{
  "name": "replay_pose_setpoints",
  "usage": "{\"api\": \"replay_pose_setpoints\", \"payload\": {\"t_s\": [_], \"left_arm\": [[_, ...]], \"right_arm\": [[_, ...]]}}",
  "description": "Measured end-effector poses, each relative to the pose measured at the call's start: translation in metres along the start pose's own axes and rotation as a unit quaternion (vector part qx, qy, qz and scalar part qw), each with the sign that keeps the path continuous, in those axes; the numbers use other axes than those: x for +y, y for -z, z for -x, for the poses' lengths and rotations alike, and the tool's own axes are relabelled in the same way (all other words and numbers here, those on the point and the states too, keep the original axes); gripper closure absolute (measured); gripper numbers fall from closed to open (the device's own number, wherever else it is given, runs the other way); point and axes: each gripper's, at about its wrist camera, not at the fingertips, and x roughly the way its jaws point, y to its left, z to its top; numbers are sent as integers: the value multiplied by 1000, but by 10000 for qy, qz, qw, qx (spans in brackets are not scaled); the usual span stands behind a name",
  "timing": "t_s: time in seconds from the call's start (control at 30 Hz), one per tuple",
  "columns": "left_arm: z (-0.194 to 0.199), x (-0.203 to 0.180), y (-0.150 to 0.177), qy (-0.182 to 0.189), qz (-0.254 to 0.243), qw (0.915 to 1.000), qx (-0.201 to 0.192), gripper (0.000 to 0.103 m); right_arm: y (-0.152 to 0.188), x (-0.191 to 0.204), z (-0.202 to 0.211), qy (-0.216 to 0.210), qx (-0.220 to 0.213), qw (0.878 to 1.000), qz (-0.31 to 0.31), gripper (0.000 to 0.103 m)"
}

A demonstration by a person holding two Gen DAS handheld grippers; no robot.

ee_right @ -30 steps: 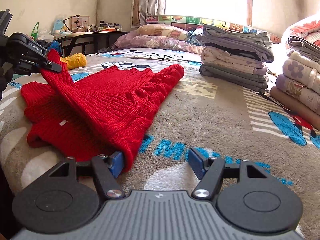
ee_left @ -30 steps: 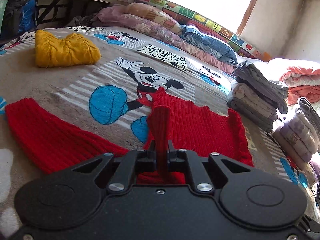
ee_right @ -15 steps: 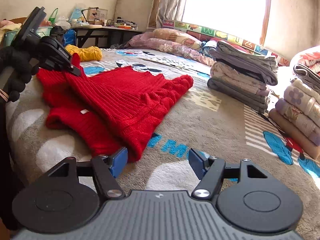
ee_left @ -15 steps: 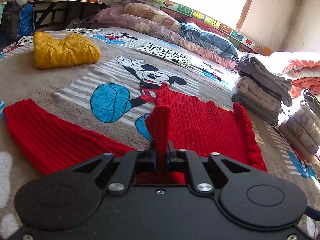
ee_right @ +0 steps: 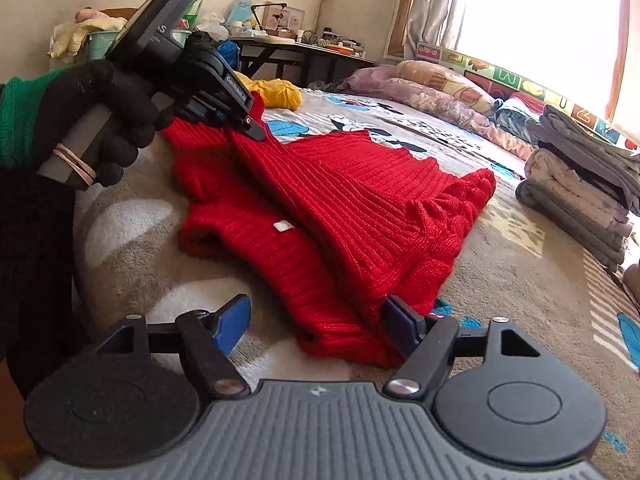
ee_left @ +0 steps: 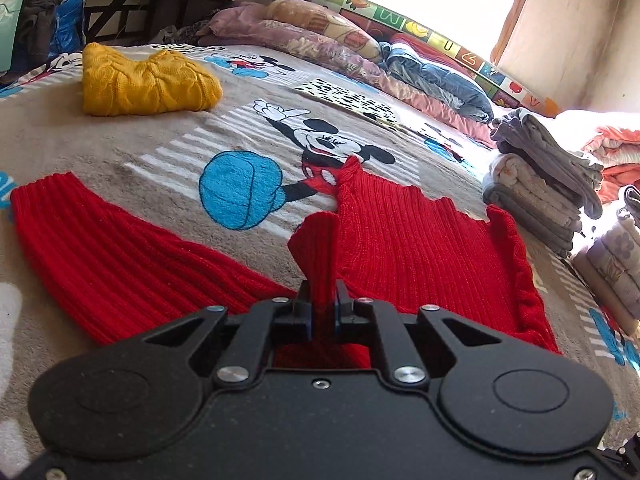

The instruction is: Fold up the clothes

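A red ribbed sweater (ee_left: 420, 248) lies spread on the Mickey Mouse blanket, one sleeve (ee_left: 120, 252) stretched out to the left. My left gripper (ee_left: 323, 292) pinches a raised fold of the red knit; its jaws are starting to open with the fabric still pressed between the pads. The right wrist view shows that gripper (ee_right: 244, 120) in a black-gloved hand (ee_right: 108, 108), lifting the sweater (ee_right: 340, 200) at its far left corner. My right gripper (ee_right: 316, 320) is open and still opening. The sweater's near hem lies between its blue pads, against the right one.
A folded yellow sweater (ee_left: 148, 80) sits far left on the bed. Stacks of folded blankets (ee_right: 580, 184) line the right side. Pillows (ee_left: 320, 28) lie under the window. A cluttered table (ee_right: 300, 46) stands behind the bed.
My right gripper shifted and rolled, so the sweater's hem, earlier beside the left pad, now lies between the pads. The left gripper stayed put, still holding the fold.
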Motion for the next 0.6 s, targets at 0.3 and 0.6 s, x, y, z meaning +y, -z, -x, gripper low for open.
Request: {"api": "replay_pose_setpoints", "payload": {"t_s": [0.3, 0.6], "left_arm": [[18, 7, -12, -353, 38, 9989, -318, 69], [-6, -89, -34, 1009, -821, 9914, 152, 67]], "right_arm": [[-27, -6, -4, 51, -5, 9999, 104, 27], [-4, 0, -19, -368, -146, 9990, -185, 17]]}}
